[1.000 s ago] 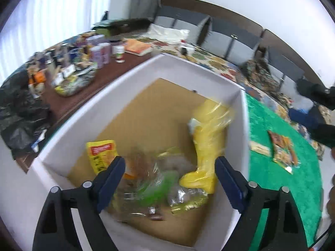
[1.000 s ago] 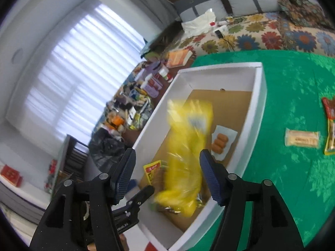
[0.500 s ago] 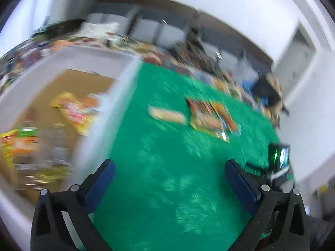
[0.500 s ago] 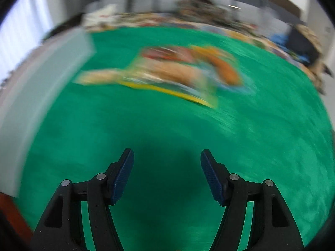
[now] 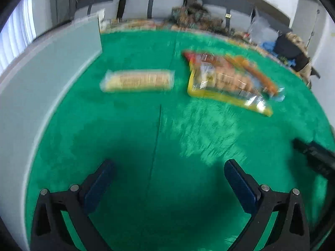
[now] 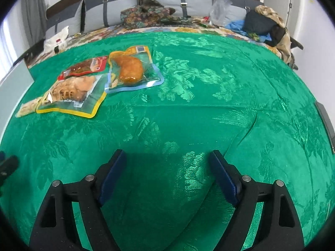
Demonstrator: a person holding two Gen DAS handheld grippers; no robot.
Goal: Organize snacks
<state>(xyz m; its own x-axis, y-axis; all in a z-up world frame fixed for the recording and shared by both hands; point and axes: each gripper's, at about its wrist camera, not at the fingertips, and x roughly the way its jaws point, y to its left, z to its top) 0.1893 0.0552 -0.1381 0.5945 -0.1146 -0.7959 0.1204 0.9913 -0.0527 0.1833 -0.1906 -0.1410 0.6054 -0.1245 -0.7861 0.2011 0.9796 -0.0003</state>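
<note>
Open green patterned cloth (image 6: pixel 209 108) ahead of both fingers, bare across the near and right parts. Blocked at far left by a tall white box wall (image 5: pixel 41 87). Cluster of flat clear snack packets (image 6: pixel 100 83) lying low beside it.

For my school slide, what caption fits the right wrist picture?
Open right hand-held gripper above the green cloth, snack packets ahead.

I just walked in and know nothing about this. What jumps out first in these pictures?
The shiny green cloth fills nearly everything. Toward its far left lies a small huddle of snack packs: a yellow-edged bag, a red packet behind it, and a blue-edged pouch holding something orange. At the bottom of each view an open claw hangs empty over the cloth, the left claw and the right claw.
</note>
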